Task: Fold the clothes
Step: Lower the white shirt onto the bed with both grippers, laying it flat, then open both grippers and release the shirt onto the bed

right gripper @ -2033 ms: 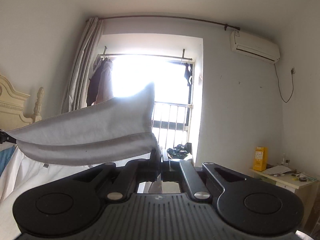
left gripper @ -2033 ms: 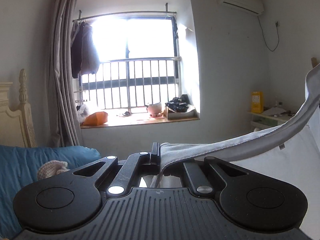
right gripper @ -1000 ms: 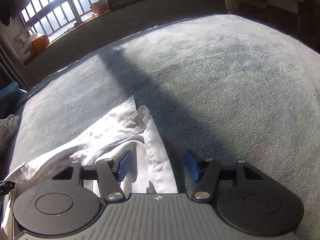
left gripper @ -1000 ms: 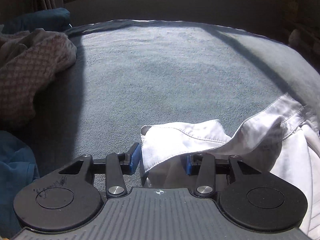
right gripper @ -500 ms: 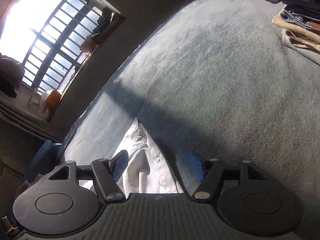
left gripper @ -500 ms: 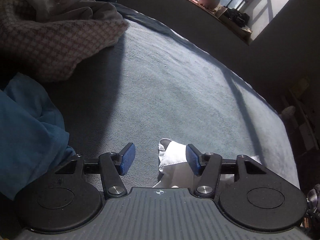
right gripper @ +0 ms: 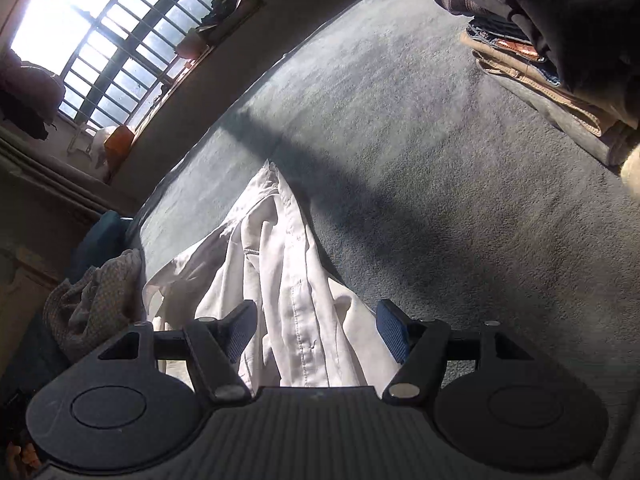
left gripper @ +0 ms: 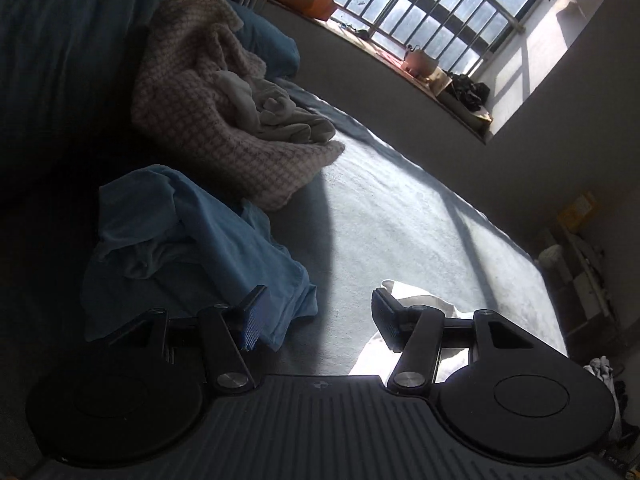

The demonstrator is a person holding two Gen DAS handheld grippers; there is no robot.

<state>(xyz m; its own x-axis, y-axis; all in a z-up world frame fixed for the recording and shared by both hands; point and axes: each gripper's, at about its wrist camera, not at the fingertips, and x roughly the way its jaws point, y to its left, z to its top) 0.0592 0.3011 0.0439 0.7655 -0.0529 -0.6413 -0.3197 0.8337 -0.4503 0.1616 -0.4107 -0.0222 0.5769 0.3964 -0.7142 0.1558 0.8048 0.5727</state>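
A white shirt [right gripper: 280,280] lies loosely bunched on the grey-blue bed cover [right gripper: 420,152], stretching away from my right gripper [right gripper: 314,326]. That gripper is open, its blue-padded fingers apart above the shirt's button strip with nothing clamped. In the left wrist view only a corner of the white shirt [left gripper: 416,308] shows, just behind the right-hand finger. My left gripper [left gripper: 316,320] is open and empty over the bed cover [left gripper: 400,220], between the shirt corner and a crumpled blue garment [left gripper: 200,248].
A knitted pink-and-white garment [left gripper: 208,120] with a pale cloth on it lies beyond the blue one; it also shows as a knitted garment [right gripper: 92,296]. A stack of folded clothes [right gripper: 540,60] sits at the far right. A barred window [left gripper: 420,12] lies beyond the bed.
Both grippers held the shirt up two seconds ago, lowered it to the bed and let go. Since then both have stayed open and drawn back, tilting; the left swung toward the blue garment.
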